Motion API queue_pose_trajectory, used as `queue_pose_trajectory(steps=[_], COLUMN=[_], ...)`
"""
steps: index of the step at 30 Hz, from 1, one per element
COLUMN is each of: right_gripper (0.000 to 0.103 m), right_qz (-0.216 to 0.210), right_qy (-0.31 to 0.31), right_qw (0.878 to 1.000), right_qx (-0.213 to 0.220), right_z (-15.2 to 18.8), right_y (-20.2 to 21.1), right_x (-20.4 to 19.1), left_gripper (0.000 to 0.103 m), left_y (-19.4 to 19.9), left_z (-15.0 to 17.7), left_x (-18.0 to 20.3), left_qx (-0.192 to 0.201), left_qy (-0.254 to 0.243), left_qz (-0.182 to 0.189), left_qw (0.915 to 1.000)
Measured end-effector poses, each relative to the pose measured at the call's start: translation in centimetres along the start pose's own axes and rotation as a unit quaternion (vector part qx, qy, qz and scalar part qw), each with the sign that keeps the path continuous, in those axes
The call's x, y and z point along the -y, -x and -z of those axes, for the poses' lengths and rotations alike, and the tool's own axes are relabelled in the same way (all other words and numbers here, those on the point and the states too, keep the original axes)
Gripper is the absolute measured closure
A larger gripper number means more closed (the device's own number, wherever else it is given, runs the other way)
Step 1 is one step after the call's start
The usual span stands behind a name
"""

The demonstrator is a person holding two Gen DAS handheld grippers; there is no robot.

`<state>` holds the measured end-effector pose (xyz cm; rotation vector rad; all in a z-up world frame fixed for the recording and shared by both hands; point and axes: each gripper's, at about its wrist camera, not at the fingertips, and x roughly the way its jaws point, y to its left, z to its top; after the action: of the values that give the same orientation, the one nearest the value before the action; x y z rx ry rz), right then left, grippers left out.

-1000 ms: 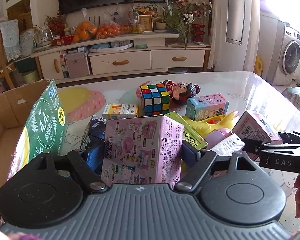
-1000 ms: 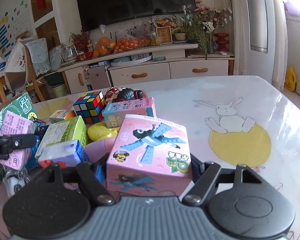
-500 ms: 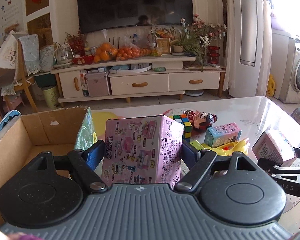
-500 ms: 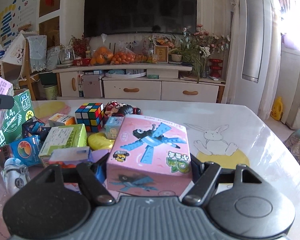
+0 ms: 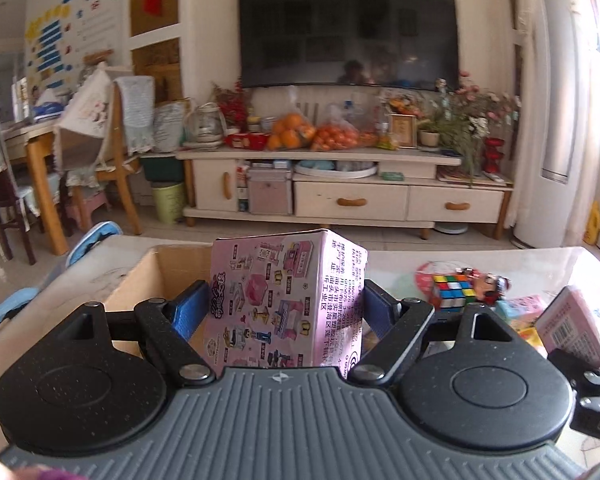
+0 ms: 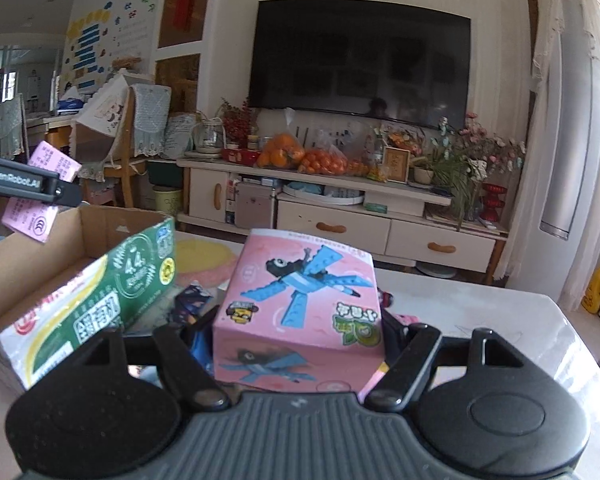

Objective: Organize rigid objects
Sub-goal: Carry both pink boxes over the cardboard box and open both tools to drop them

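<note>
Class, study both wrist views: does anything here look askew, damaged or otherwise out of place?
Nothing looks damaged or spilled. The toys on the table lie jumbled, among them a puzzle cube. The left gripper holds its pink box corner-on; the cardboard box stands open.

Both boxes have risen off the tabletop (image 5: 540, 268): the cardboard box (image 5: 156, 268), earlier left of the left fingers (image 5: 188, 312), now lies beyond them.

Left gripper (image 5: 280, 308) and right gripper (image 6: 300, 328) — jaws clamped on loads, aimed slightly downward.
</note>
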<state>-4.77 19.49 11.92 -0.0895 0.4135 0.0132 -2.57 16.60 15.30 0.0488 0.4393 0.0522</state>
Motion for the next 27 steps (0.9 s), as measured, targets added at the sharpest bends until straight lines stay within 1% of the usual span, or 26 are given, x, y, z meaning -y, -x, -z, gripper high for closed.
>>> queue_pose_trajectory(steps=[7,11,20,24,27], right_gripper=[0.028,0.028,0.028,0.027,0.027], right_qz=[-0.057,-0.088,-0.143,-0.143,-0.146], right_qy=[0.043,0.066,0.124,0.146,0.153], right_qw=[0.997,0.994,0.982,0.979,0.977], right_qx=[0.015,0.017,0.008,0.003,-0.002], right_z=[-2.4,-3.5,-4.3,-4.1,-3.8], right_y=[-0.2,-0.7,-2.1,-2.9,-3.3], right_x=[-6.2,-9.3,-15.2,-16.9,-17.3], left_gripper=[0.003,0.003,0.002,0.003,0.002], left_y=[-0.4,-0.6,-1.5,-1.2,-1.7], left_z=[-0.2,-0.3,-0.7,-0.4,-0.6], left_x=[-4.8,-6.7,-7.2,-7.2,-7.3], left_qx=[-0.013,-0.028,-0.048,-0.048,-0.052], left_qy=[0.033,0.051,0.065,0.061,0.071], left_qz=[-0.052,-0.066,-0.089,-0.109,-0.113], left_qw=[0.9980,0.9961,0.9928,0.9910,0.9897])
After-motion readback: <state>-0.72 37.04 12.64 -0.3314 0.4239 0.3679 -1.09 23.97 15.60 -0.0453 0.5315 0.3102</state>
